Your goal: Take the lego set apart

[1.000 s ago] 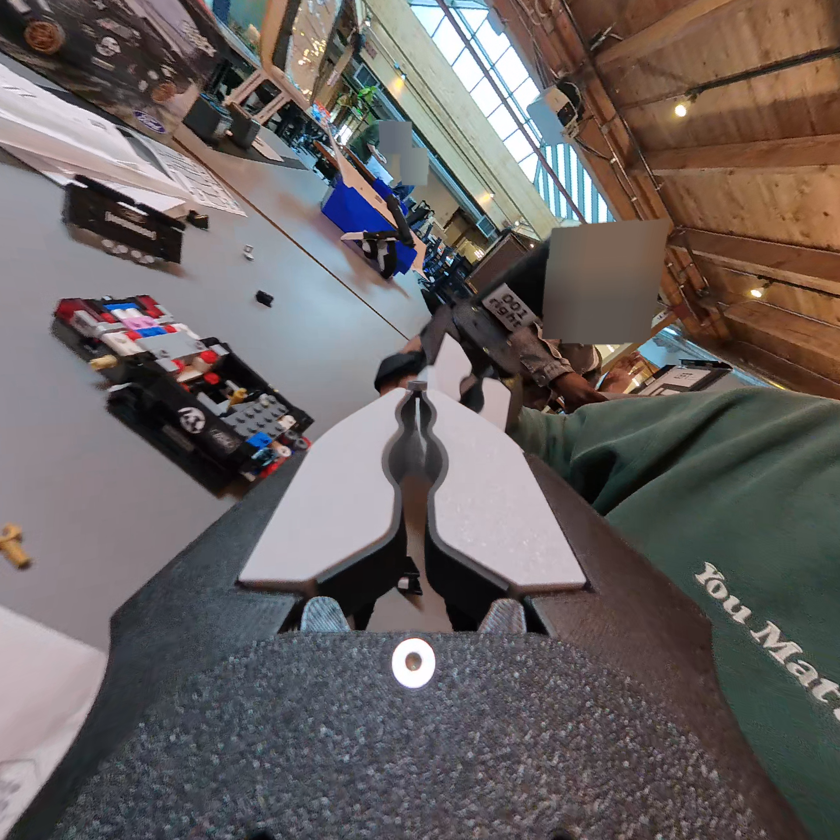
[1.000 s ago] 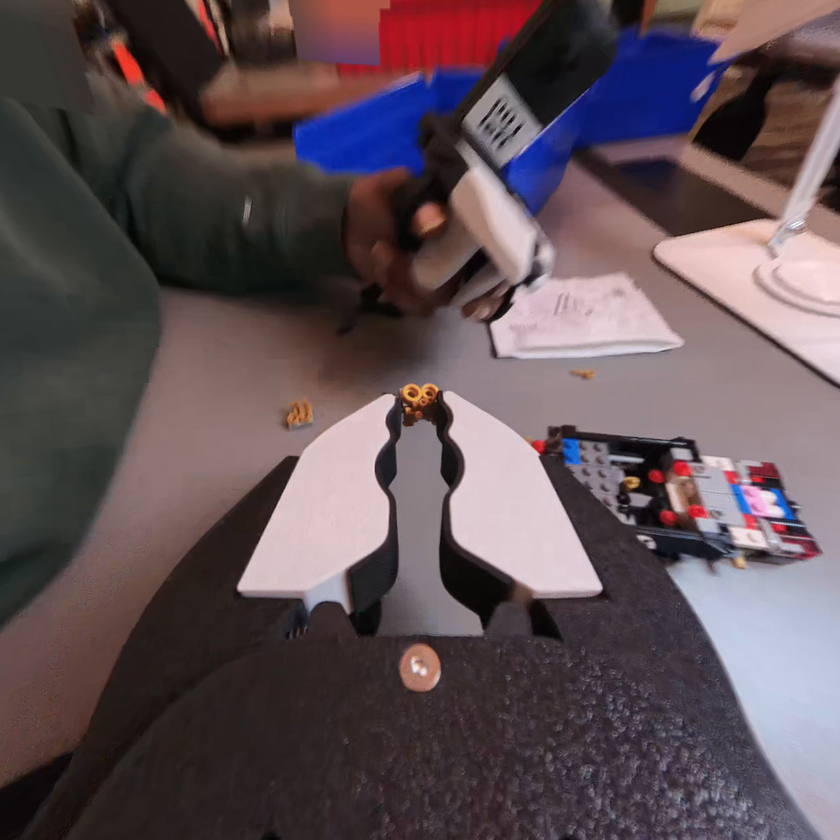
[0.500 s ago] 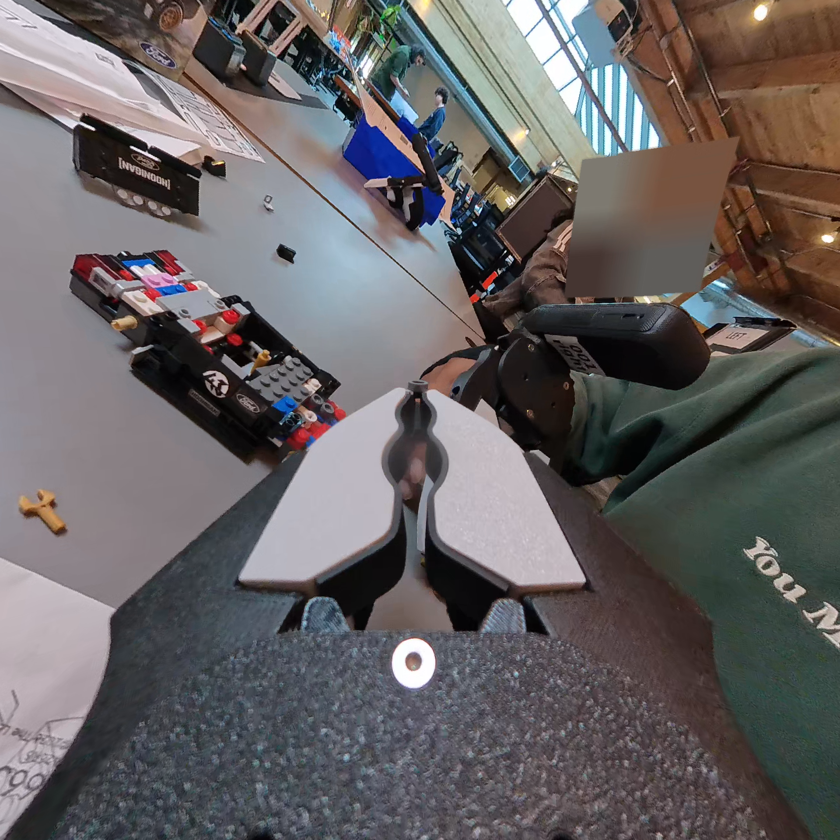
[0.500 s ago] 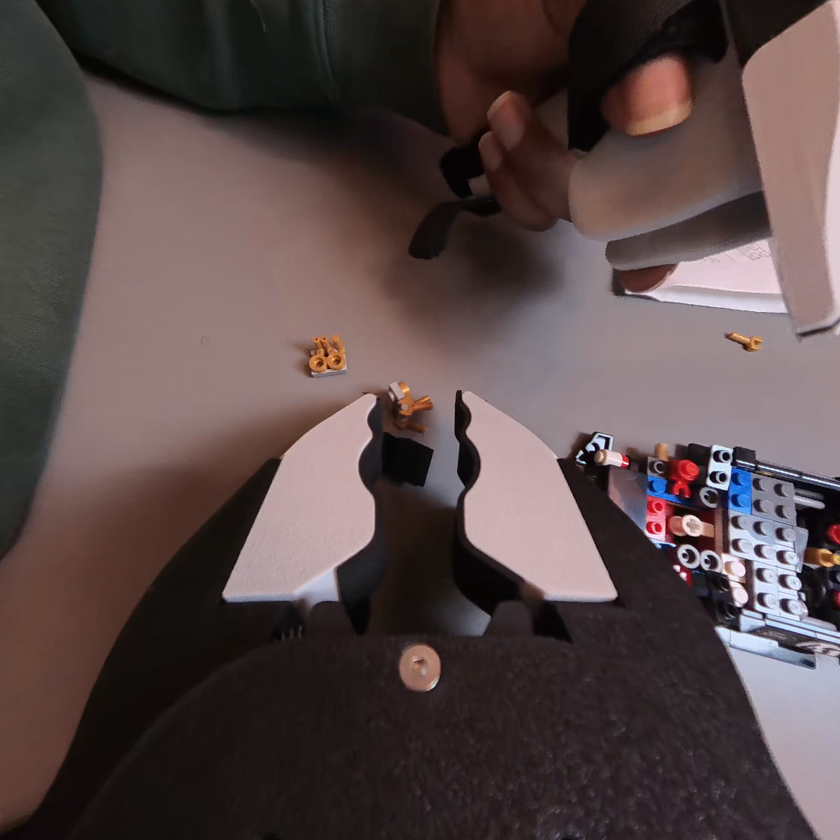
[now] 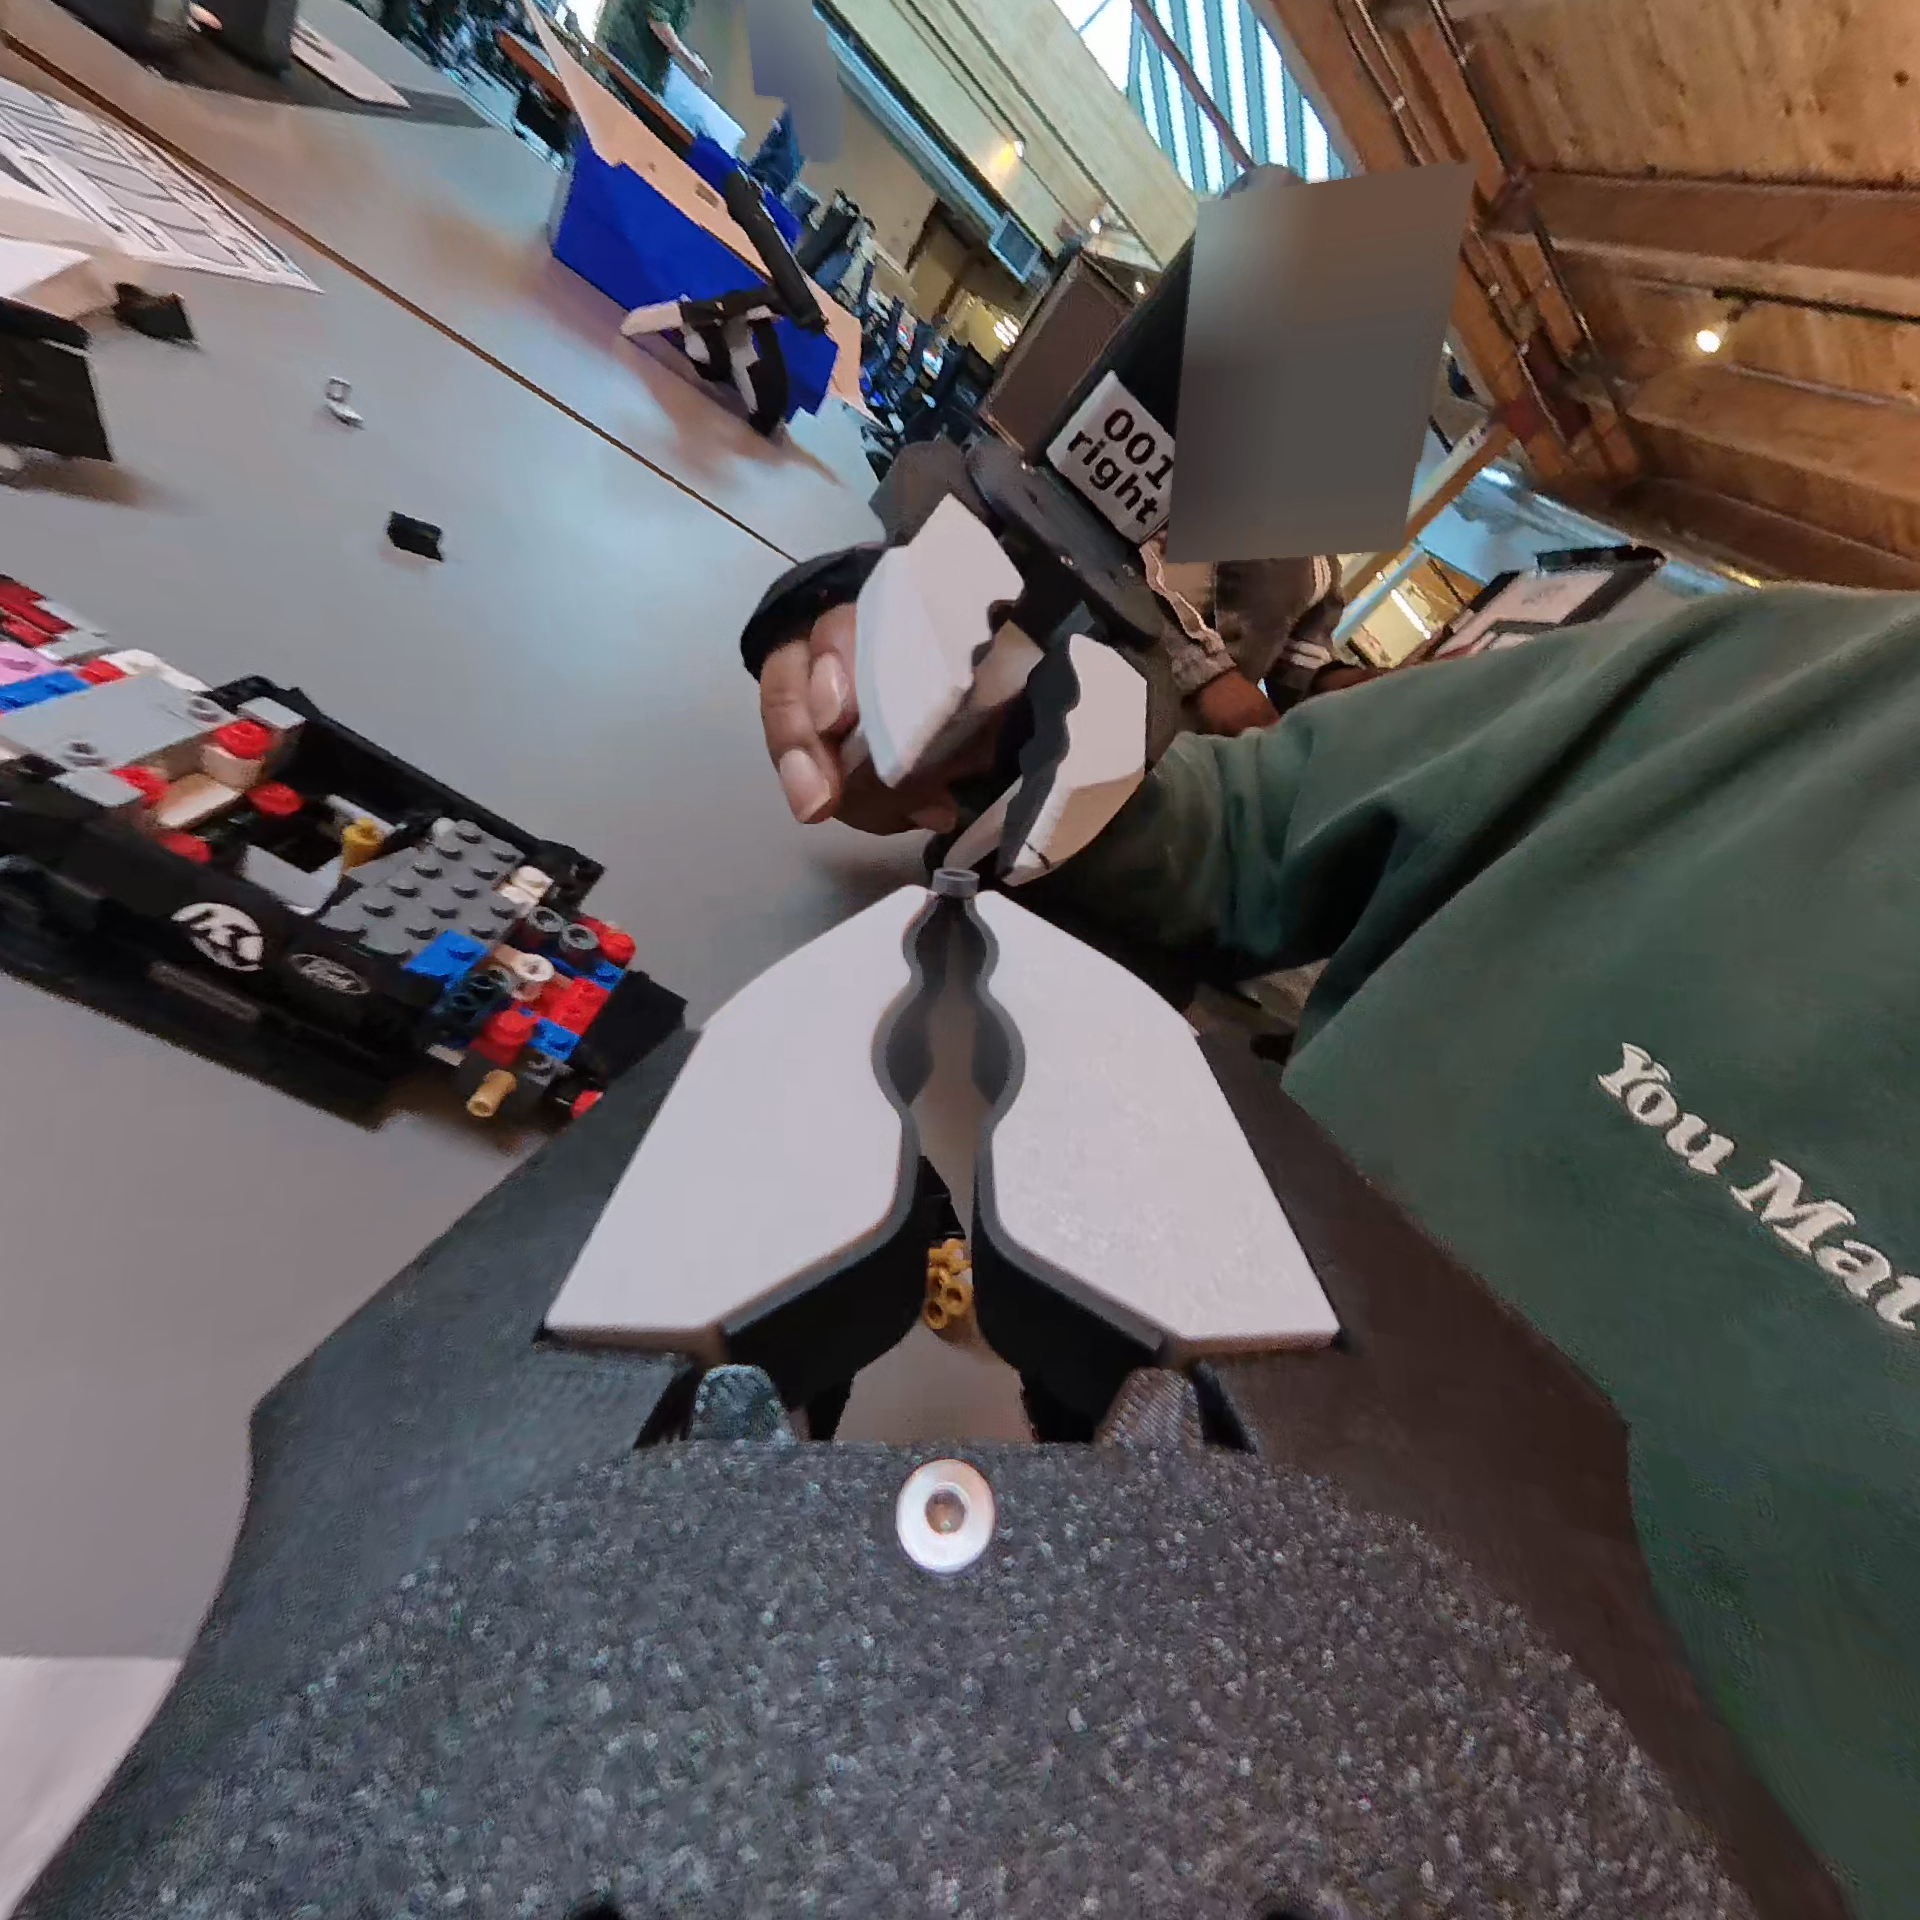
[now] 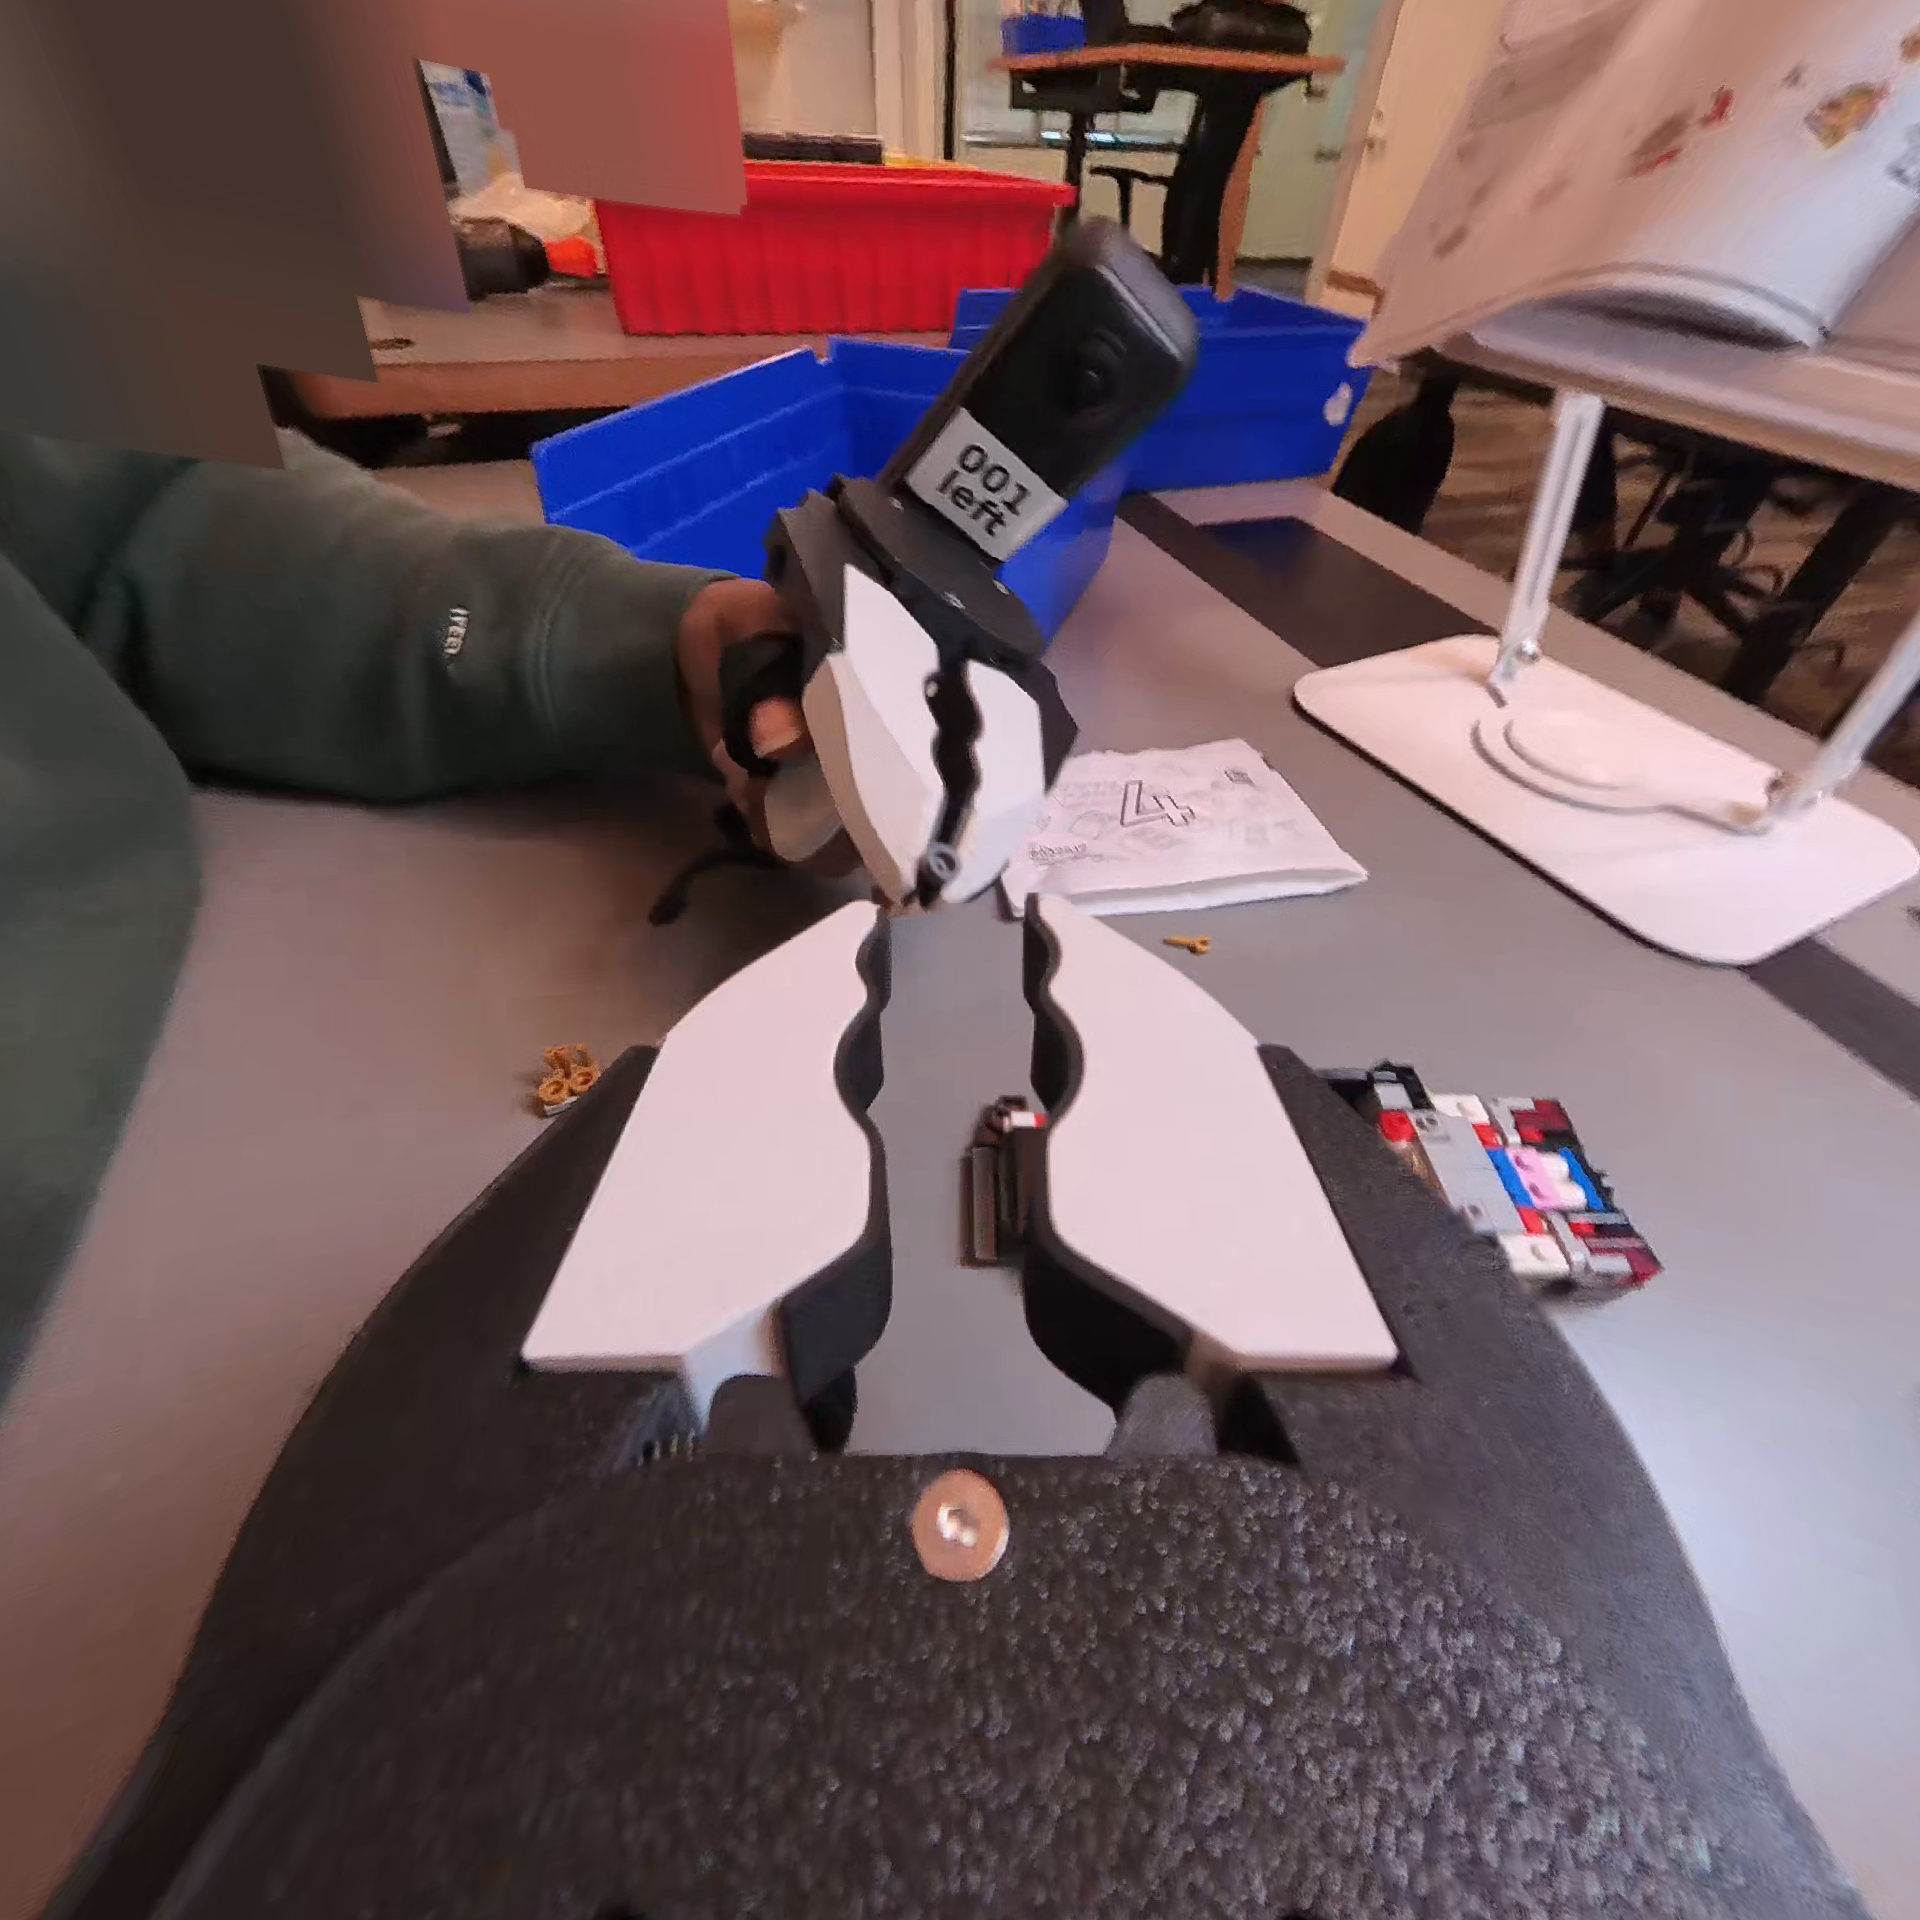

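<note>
In the left wrist view, the left gripper point(image 5: 955, 896) is seen closed, its fingertips pinched on a small grey round piece point(image 5: 956, 883). Through the gap low between its fingers, a gold piece point(image 5: 947, 1284) is glimpsed on the grey table point(image 5: 540, 644). To the left, the partly stripped lego car point(image 5: 312, 894) is laid flat on the table, its long axis running from the near centre away toward the left edge of the frame; which end is the front cannot be told. Just beyond the left fingertips, the right gripper point(image 5: 982, 847) is held by a hand point(image 5: 816, 717), tips pointing down toward the grey piece. Farther off, a small black piece point(image 5: 415, 535) and a blue bin point(image 5: 665, 229) are seen.

In the right wrist view, the right gripper point(image 6: 956, 914) is shown with its jaws well apart and nothing between them. Between and to the right of its fingers, the lego car point(image 6: 1496, 1184) is seen on the table point(image 6: 343, 935), stretched across the frame, much of it hidden by the right finger. A cluster of gold pieces point(image 6: 566, 1075), shown only here, lies to the left, and a single gold pin point(image 6: 1188, 943) beyond. The left gripper point(image 6: 932, 868) is seen tip-down, closed on the grey piece point(image 6: 940, 862), just beyond the right fingertips. Behind it lie a folded instruction leaflet point(image 6: 1184, 831), a white stand base point(image 6: 1621, 810), and a red bin point(image 6: 831, 260).
</note>
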`<state>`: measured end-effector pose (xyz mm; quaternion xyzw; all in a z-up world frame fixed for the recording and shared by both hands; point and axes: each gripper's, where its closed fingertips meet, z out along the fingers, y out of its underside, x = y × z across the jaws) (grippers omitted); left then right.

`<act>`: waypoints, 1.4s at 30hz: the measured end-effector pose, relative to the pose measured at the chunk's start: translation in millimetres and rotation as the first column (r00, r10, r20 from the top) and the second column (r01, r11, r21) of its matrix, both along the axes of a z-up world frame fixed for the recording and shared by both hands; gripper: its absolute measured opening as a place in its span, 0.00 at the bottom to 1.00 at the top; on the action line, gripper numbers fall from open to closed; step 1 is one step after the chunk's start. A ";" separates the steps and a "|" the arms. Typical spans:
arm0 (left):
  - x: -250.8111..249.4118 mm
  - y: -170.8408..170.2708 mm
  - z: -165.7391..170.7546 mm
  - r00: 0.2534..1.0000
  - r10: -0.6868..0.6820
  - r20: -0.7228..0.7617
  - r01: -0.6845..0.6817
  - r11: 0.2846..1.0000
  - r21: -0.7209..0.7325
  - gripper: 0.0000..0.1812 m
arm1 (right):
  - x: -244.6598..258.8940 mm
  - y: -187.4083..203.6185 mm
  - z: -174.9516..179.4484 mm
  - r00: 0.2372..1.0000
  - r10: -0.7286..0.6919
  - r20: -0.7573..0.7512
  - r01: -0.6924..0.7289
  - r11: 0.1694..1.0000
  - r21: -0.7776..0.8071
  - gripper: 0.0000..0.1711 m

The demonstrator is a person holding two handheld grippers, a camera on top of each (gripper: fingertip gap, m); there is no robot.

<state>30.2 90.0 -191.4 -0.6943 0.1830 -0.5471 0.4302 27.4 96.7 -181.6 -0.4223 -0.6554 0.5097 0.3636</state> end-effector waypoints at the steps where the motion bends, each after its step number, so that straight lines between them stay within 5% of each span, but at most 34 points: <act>1: 3.3 -2.1 -1.5 1.000 -0.017 -0.009 0.017 1.000 -0.001 0.01 | 0.4 -6.0 0.6 1.000 0.016 -0.018 -0.015 0.999 0.039 0.13; 11: 20.0 -23.2 -8.8 0.981 -0.154 -0.115 0.159 0.987 0.033 0.01 | 10.2 -32.4 -12.8 0.989 0.150 0.022 -0.151 0.975 0.162 0.08; 23: 32.5 -56.5 -43.3 0.892 -0.380 -0.245 0.343 0.922 -0.179 0.01 | 22.3 -61.6 -47.1 0.944 0.269 0.189 -0.314 0.908 0.276 0.04; 28: 27.5 -44.3 -39.6 0.917 -0.302 -0.260 0.268 0.950 -0.161 0.04 | 19.7 -50.8 -42.1 0.959 0.222 0.176 -0.265 0.924 0.277 0.04; 31: 10.4 -20.6 -28.1 0.963 -0.147 -0.224 0.130 0.987 -0.090 0.08 | 15.7 -14.3 -29.6 0.988 0.085 0.128 -0.119 0.951 0.285 0.04; 34: -12.3 3.0 -17.1 0.986 0.026 -0.167 -0.036 0.998 -0.054 0.06 | 18.4 63.1 -30.5 0.959 -0.243 0.144 0.178 0.916 0.359 0.04; 37: -28.9 17.3 -21.4 0.967 0.150 -0.207 -0.158 0.987 -0.026 0.05 | 43.7 137.7 -52.2 0.819 -0.532 0.217 0.404 0.801 0.442 0.04; 42: -35.9 24.7 -44.8 0.918 0.203 -0.342 -0.227 0.973 -0.032 0.05 | 85.3 201.0 -75.0 0.613 -0.731 0.301 0.580 0.675 0.457 0.04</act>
